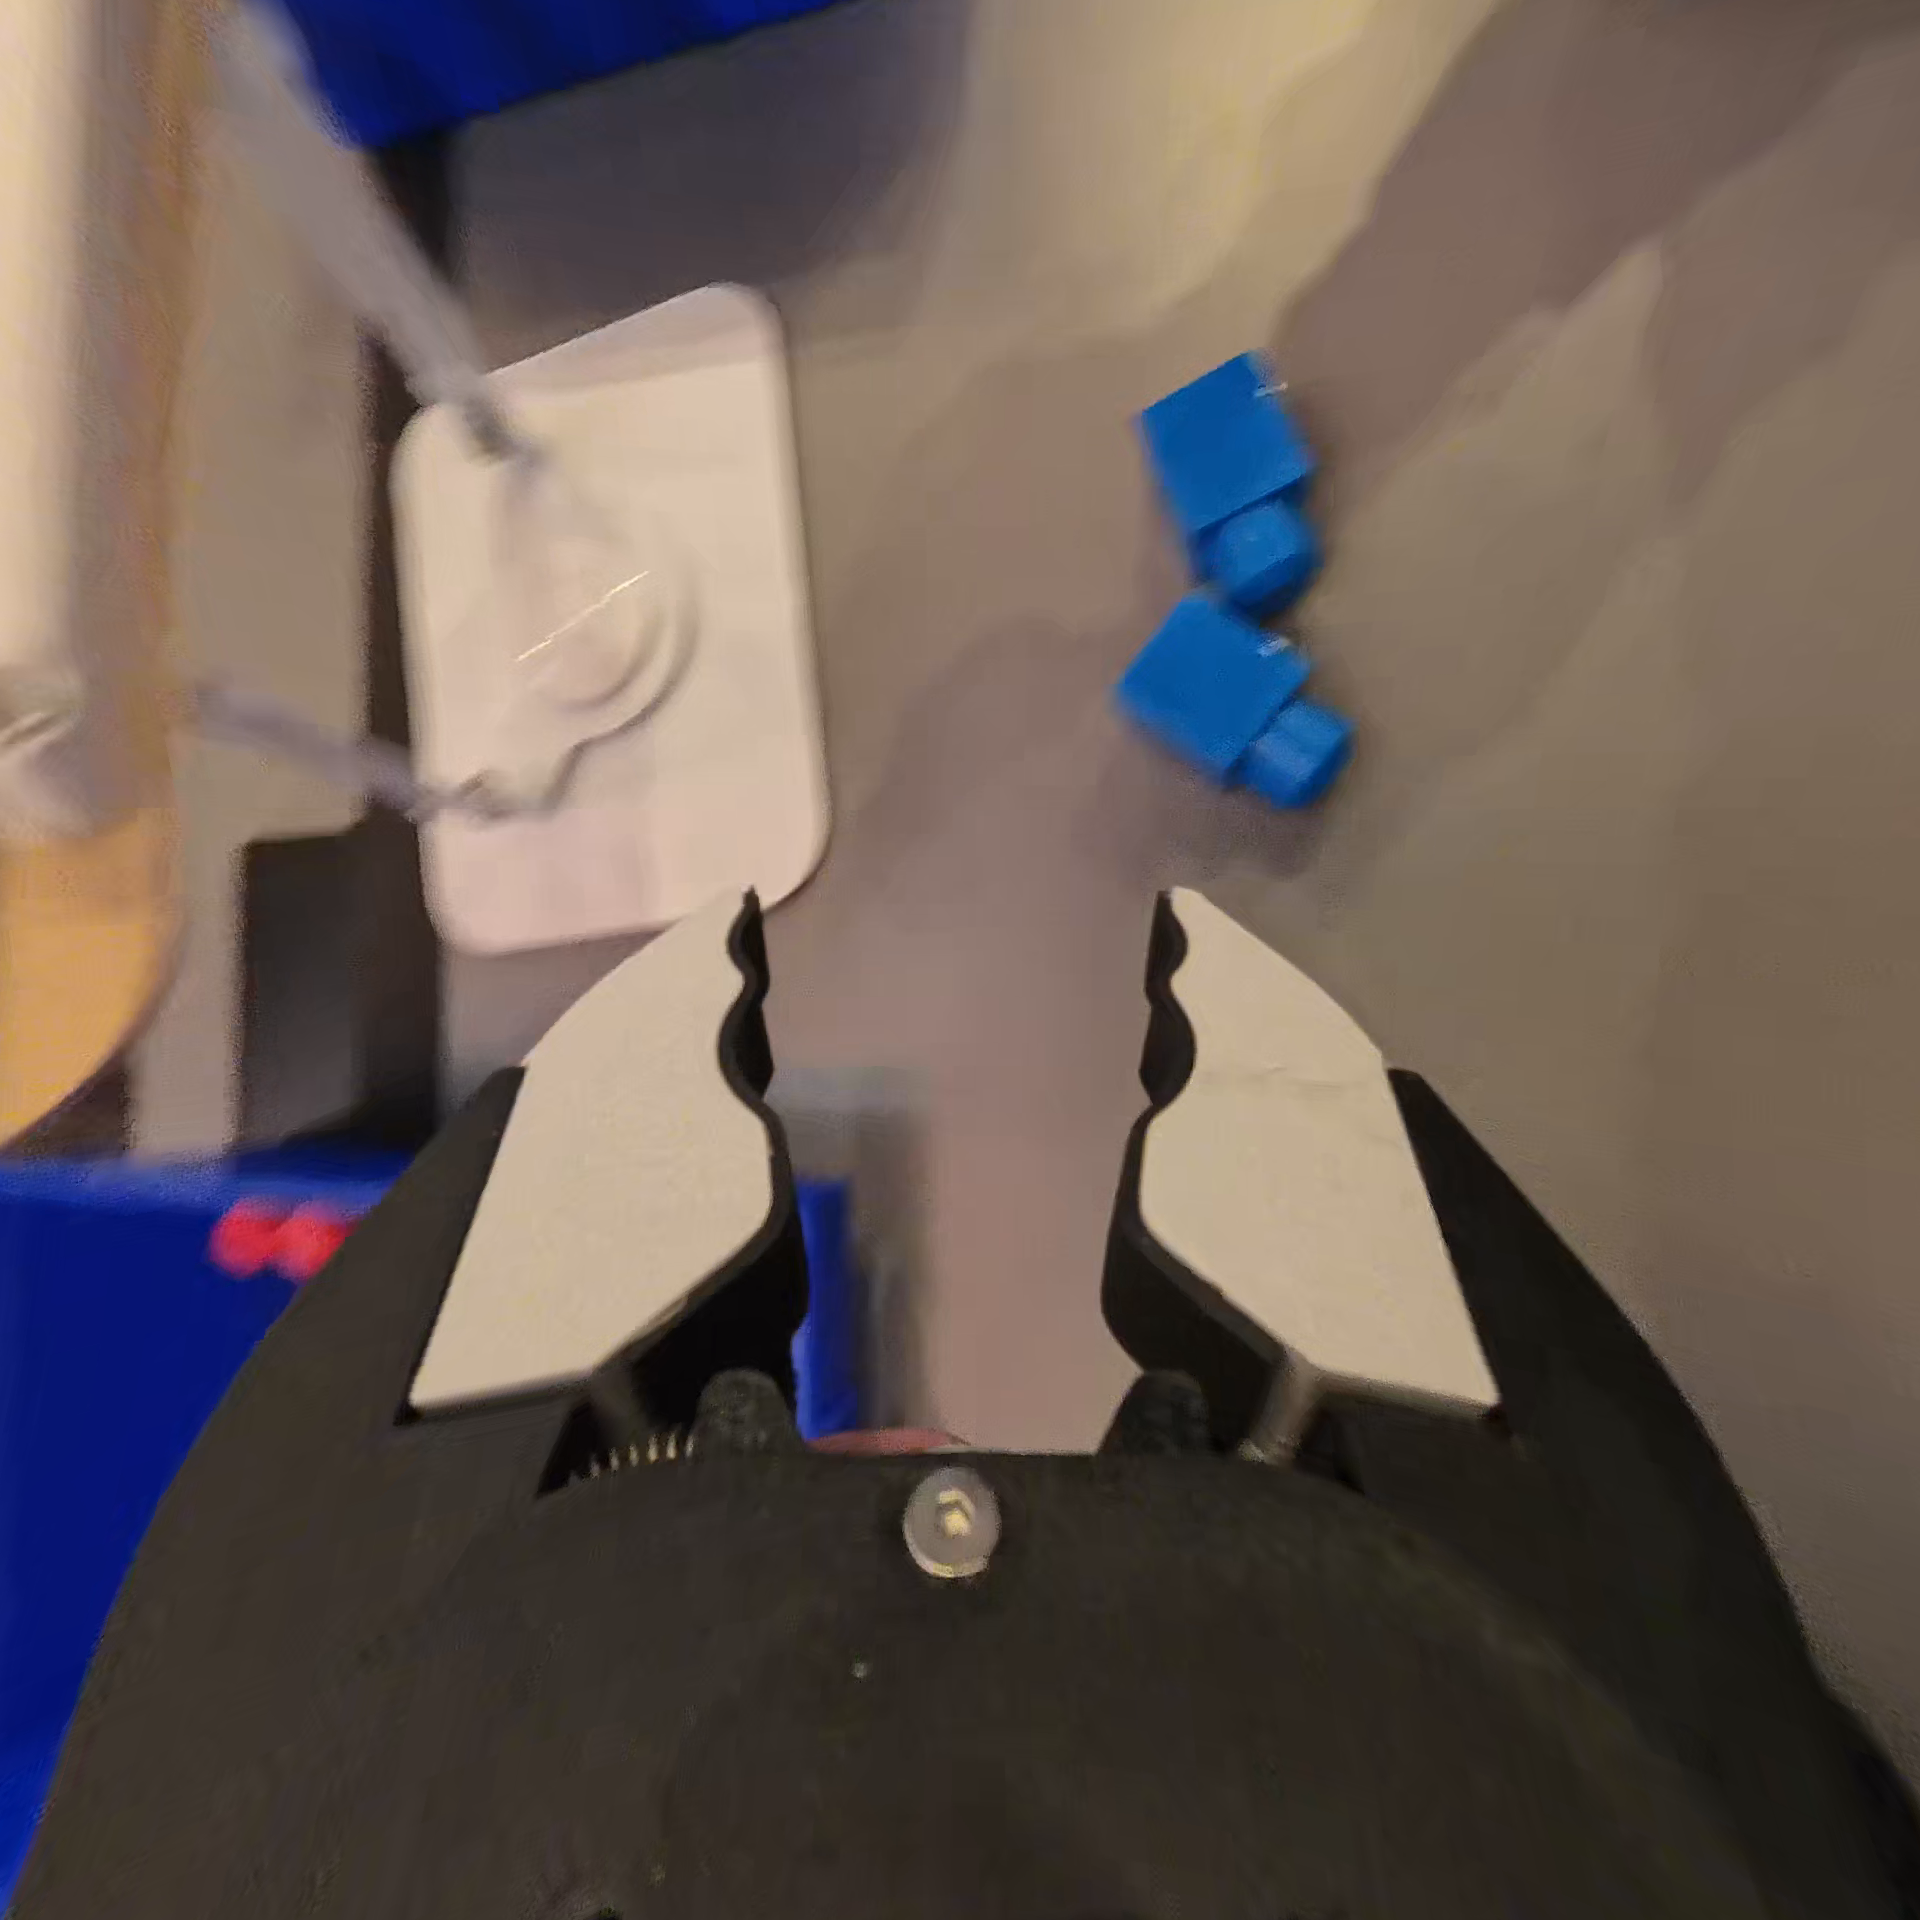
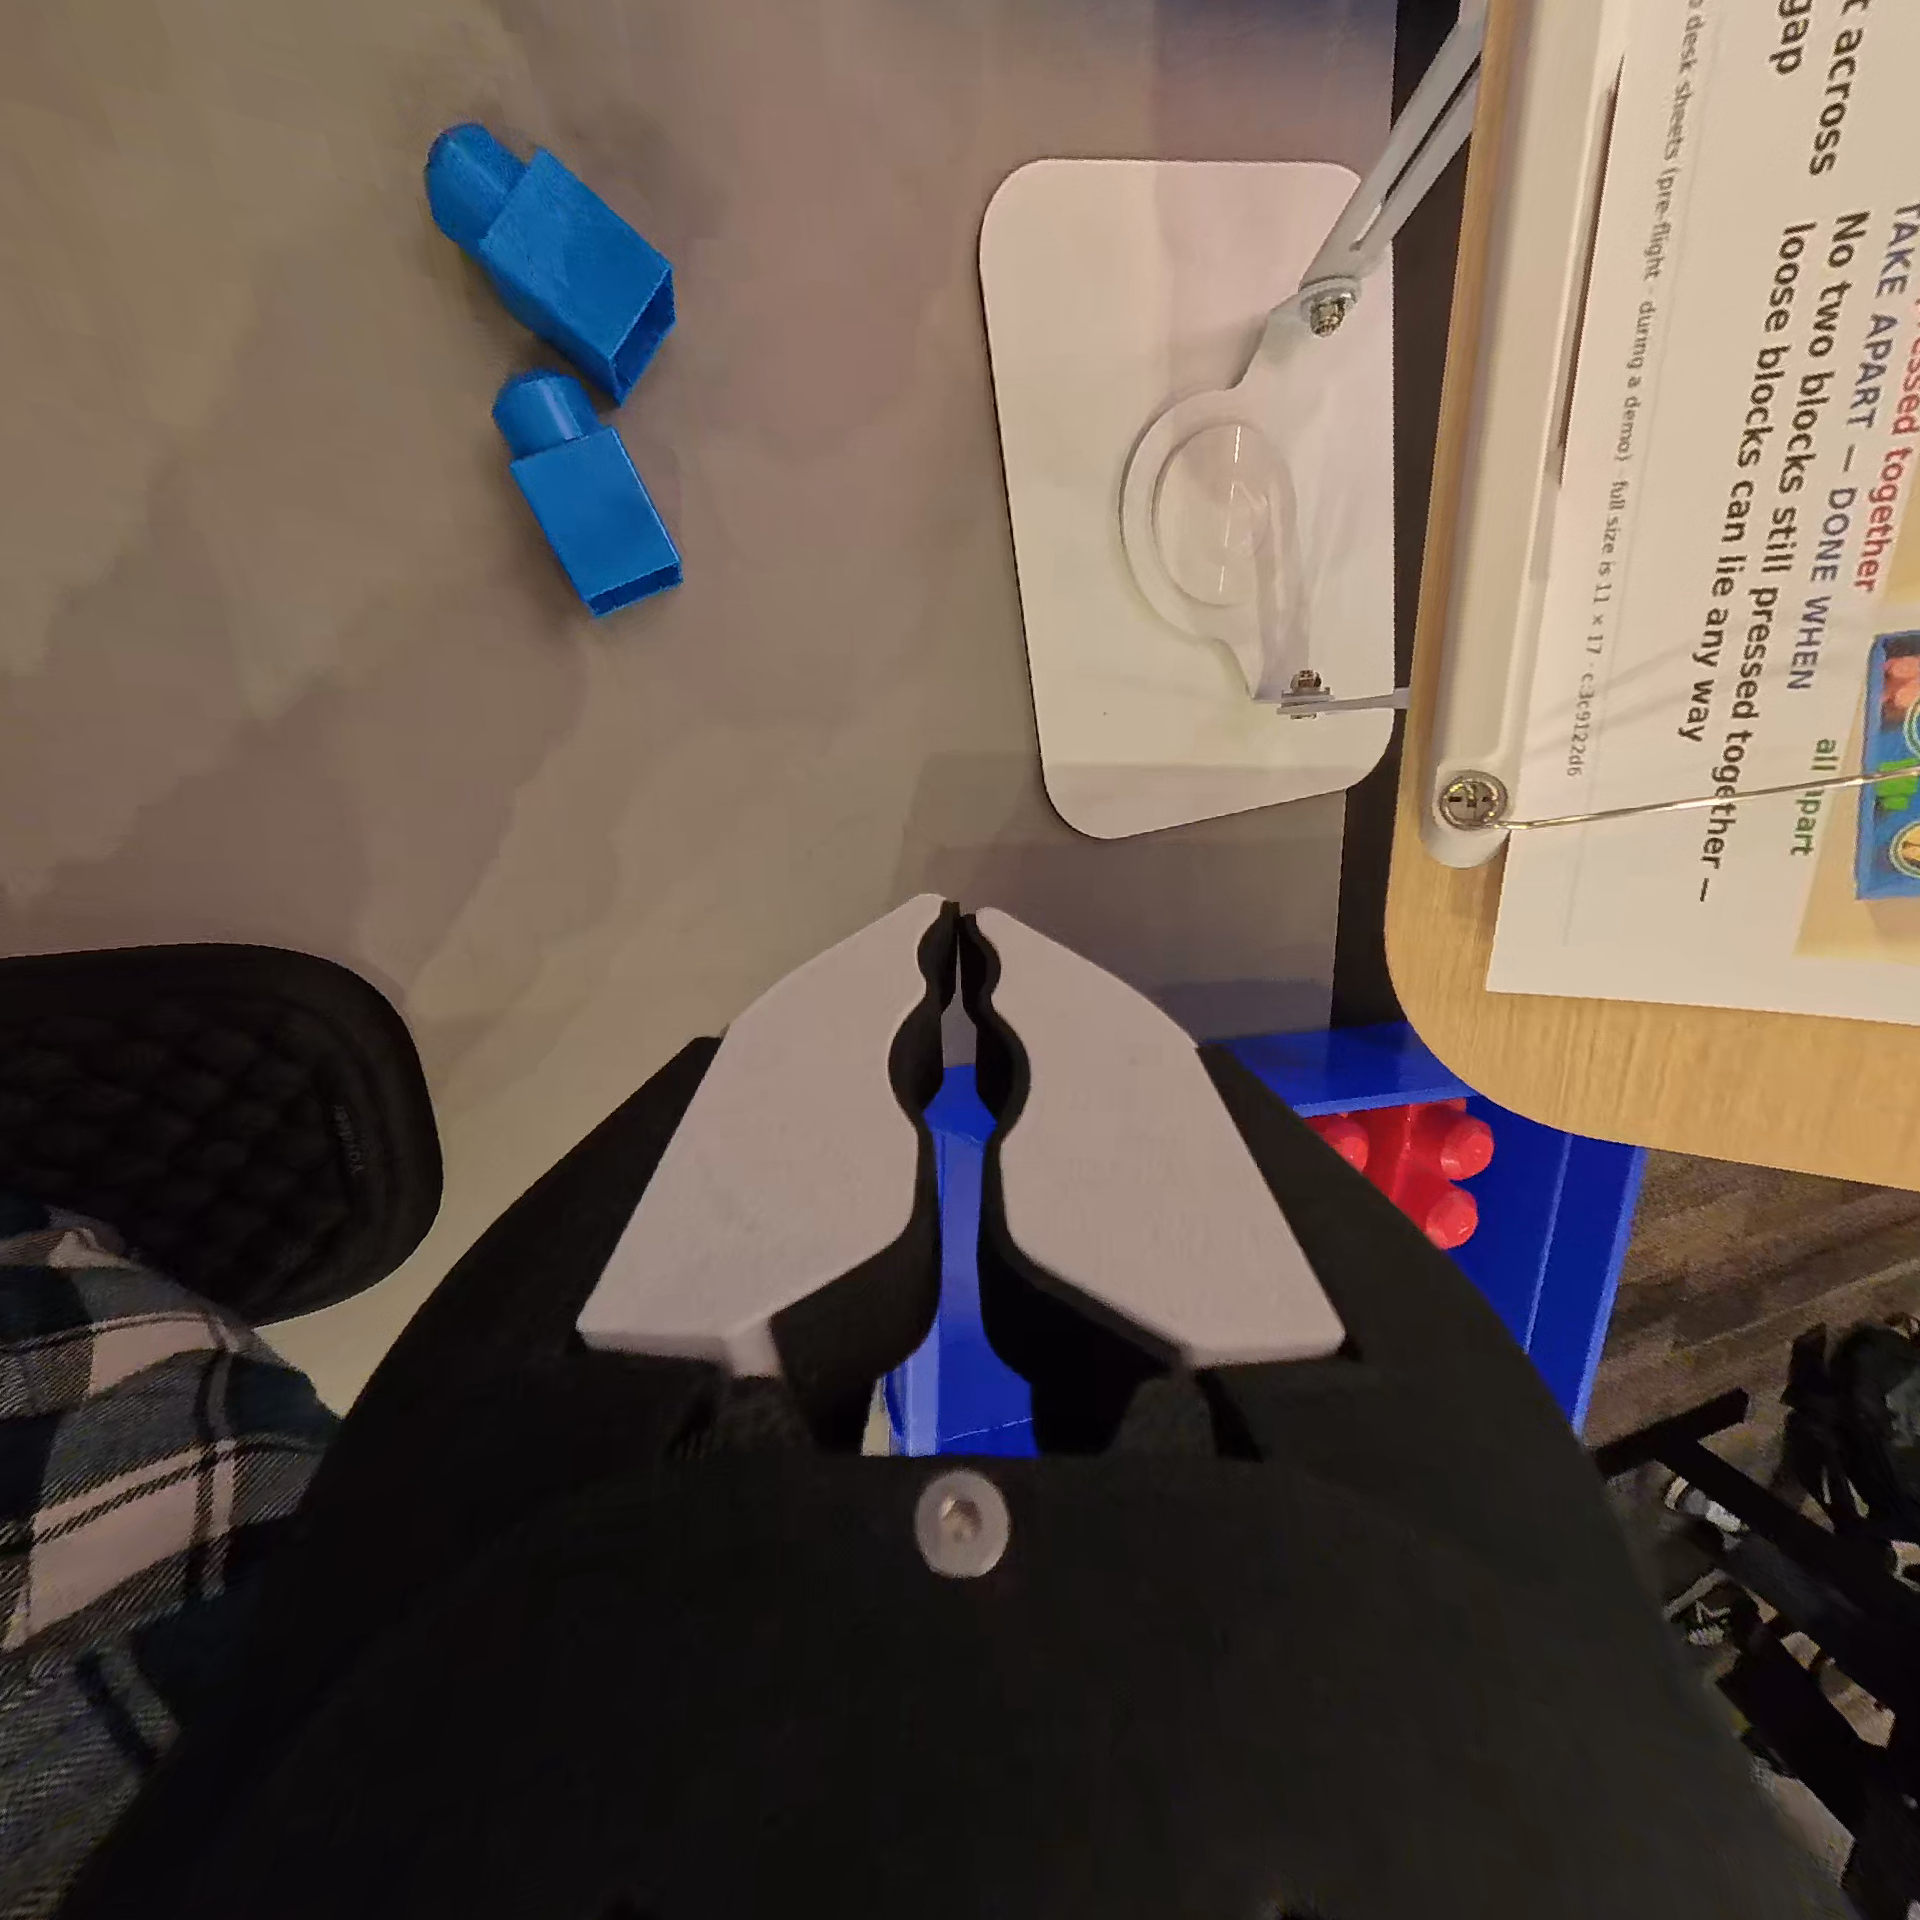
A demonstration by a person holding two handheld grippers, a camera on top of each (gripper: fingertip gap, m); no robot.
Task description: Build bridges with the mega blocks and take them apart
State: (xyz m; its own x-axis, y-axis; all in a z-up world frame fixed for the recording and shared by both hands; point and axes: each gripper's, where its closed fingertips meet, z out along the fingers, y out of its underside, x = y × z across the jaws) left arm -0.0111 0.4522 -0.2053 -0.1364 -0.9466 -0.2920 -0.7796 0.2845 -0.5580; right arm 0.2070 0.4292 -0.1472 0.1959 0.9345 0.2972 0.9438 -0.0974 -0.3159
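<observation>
Left wrist view, blurred throughout. At far left a blue bin (image 1: 156,1299) is seen at the table edge, with a red smear inside that cannot be made out. Next, a white plate (image 1: 644,727) lies flat on the grey table (image 1: 1558,935), with a thin metal rod (image 1: 343,229) bolted to its upper corner. The left gripper (image 1: 958,914) is held over bare table, fingers (image 1: 644,1091) spread wide, nothing between the pads. To the right of it, well ahead of the tips, two blue blocks (image 1: 1226,488) lie on their sides just beside each other, studs pointing right and down; whether they touch cannot be told. Right wrist view, sharp. At far left a plaid sleeve (image 2: 94,1455) and a black mesh object (image 2: 187,1101) are noted. The same two blue blocks (image 2: 582,270) are seen at upper left, on the table, apart from both grippers, open ends facing lower right. The right gripper (image 2: 958,920) is centred, fingers (image 2: 810,1122) pressed together at the tips with nothing pinched. Behind it the blue bin (image 2: 1538,1247) is seen, a red block (image 2: 1423,1164) inside. Further right the white plate (image 2: 1101,520) carries a clear round mount (image 2: 1216,509). At far right a wooden board (image 2: 1455,987) holds a printed sheet (image 2: 1714,520) under a white clip bar (image 2: 1507,623)
</observation>
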